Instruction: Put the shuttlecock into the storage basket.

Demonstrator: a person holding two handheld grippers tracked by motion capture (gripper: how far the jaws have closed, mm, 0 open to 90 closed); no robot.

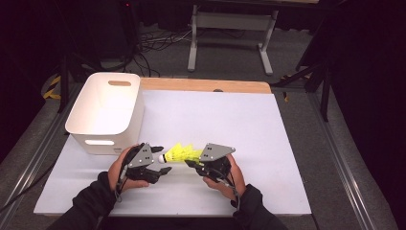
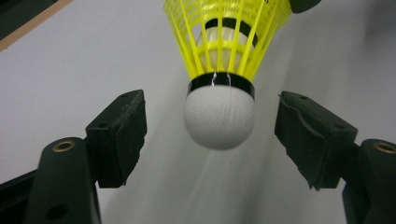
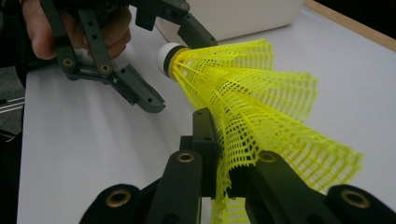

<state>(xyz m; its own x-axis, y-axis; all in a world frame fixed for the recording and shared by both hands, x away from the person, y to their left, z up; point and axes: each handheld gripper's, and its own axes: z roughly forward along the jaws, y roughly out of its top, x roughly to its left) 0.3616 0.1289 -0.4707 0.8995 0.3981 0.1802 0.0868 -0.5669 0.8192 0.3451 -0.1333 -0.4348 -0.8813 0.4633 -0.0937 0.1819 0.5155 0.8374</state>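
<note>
Right gripper point(image 1: 190, 164), lower centre of the high view, has its jaws clamped narrow on the yellow mesh skirt of the shuttlecock point(image 1: 179, 154); in the right gripper view the 2 black jaws pinch the skirt point(image 3: 261, 116) flat near the bottom middle of the frame. The shuttlecock is held off the white table sheet point(image 1: 230, 124), white cork tip point(image 1: 162, 157) pointing toward the left of the frame. Left gripper point(image 1: 162, 160) sits just beside that tip, lower left of centre. In the left gripper view its jaws stand apart on either side of the cork point(image 2: 219, 116), centre frame, pads not touching it. White bin point(image 1: 107, 112) stands in the upper left of the high view, close behind the left gripper.
</note>
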